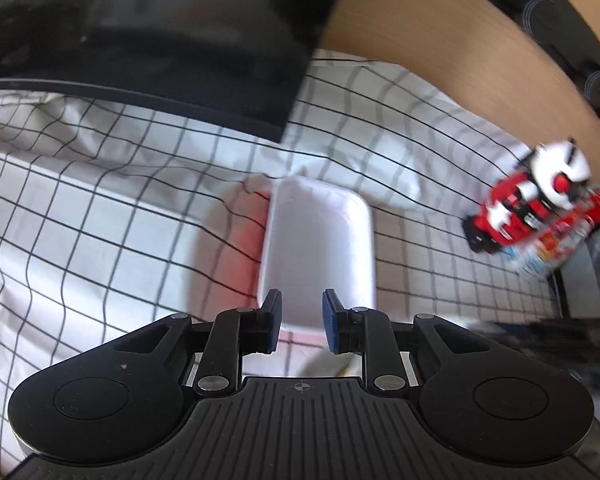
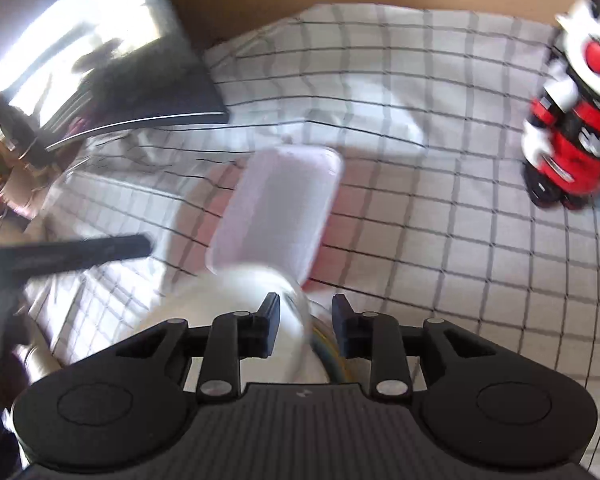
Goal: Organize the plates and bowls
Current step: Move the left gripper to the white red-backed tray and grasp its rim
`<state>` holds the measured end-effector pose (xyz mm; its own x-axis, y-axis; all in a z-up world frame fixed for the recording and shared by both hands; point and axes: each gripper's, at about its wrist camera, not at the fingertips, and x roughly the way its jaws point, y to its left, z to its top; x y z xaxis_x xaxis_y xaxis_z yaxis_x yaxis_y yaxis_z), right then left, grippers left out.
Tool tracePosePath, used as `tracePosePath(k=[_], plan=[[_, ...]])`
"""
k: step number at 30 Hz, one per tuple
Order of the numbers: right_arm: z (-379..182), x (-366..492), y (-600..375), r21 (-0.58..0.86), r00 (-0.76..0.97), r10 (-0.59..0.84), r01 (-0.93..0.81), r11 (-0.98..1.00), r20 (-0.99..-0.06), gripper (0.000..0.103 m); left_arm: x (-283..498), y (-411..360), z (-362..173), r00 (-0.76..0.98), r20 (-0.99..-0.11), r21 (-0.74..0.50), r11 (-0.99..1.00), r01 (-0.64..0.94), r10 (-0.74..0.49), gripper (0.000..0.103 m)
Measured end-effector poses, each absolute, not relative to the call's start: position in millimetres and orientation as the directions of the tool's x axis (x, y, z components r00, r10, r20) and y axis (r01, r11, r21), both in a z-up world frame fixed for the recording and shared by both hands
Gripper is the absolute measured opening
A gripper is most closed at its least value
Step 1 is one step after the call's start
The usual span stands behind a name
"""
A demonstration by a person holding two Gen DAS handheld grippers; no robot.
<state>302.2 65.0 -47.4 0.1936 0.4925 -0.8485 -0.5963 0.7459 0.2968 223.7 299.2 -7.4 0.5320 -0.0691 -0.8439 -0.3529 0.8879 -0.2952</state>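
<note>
The left tool (image 1: 299, 319), fingers apart and empty, hovers at the near end of a white rectangular tray (image 1: 318, 248) lying on the checked cloth (image 1: 100, 208) that covers the bench. The right tool (image 2: 305, 327), also parted, straddles the rim of a white bowl (image 2: 236, 312) just this side of the same tray; whether either finger touches that rim cannot be told through the blur. To do the step well, each tool should probably settle squarely over one edge before closing, since thin rims may slip. A red-and-white toy robot (image 2: 572, 120) and a dark screen (image 1: 140, 32) stand well apart.
</note>
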Motion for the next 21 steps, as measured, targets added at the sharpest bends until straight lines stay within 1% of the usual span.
tracePosePath(k=[3,5,7,8,11,14,18,19,20,21], plan=[[-35.5,294.7,72.0,0.294,0.176,0.513,-0.647,0.703,-0.840,0.028,231.0,302.2,-10.9,0.536,-0.839,-0.315,0.891,-0.328,-0.099,0.024],[-31.6,290.7,72.9,0.254,0.206,0.501,-0.667,0.700,-0.841,0.030,233.1,297.8,-12.2,0.531,-0.840,-0.306,0.903,-0.301,-0.107,0.024],[-32.9,293.2,70.9,0.214,0.236,0.470,-0.661,0.720,-0.851,0.038,235.9,288.7,-15.1,0.517,-0.848,-0.295,0.916,-0.272,-0.120,0.024],[-35.7,294.8,69.8,0.199,0.242,0.451,-0.654,0.730,-0.859,0.040,237.1,283.7,-17.0,0.508,-0.852,-0.286,0.923,-0.258,-0.122,0.024],[-56.1,296.0,62.4,0.181,0.205,0.395,-0.644,0.743,-0.896,0.040,237.3,270.5,-22.7,0.494,-0.862,-0.262,0.936,-0.236,-0.117,0.024],[-82.1,292.5,52.8,0.173,0.152,0.347,-0.644,0.745,-0.926,0.040,231.8,264.2,-27.2,0.468,-0.879,-0.242,0.931,-0.272,-0.091,0.024],[-104.3,281.8,44.7,0.214,0.087,0.344,-0.633,0.744,-0.935,0.040,222.3,258.8,-26.2,0.453,-0.889,-0.207,0.938,-0.279,-0.061,0.024],[-108.3,276.6,44.0,0.229,0.068,0.348,-0.633,0.739,-0.935,0.041,219.9,259.6,-25.7,0.451,-0.890,-0.207,0.935,-0.289,-0.058,0.024],[-109.7,269.7,45.3,0.230,0.059,0.344,-0.636,0.737,-0.937,0.042,217.4,260.7,-25.4,0.451,-0.890,-0.213,0.931,-0.297,-0.060,0.024],[-109.6,261.2,48.0,0.193,0.087,0.326,-0.656,0.730,-0.941,0.042,215.1,261.8,-24.7,0.452,-0.890,-0.217,0.928,-0.302,-0.061,0.024]])
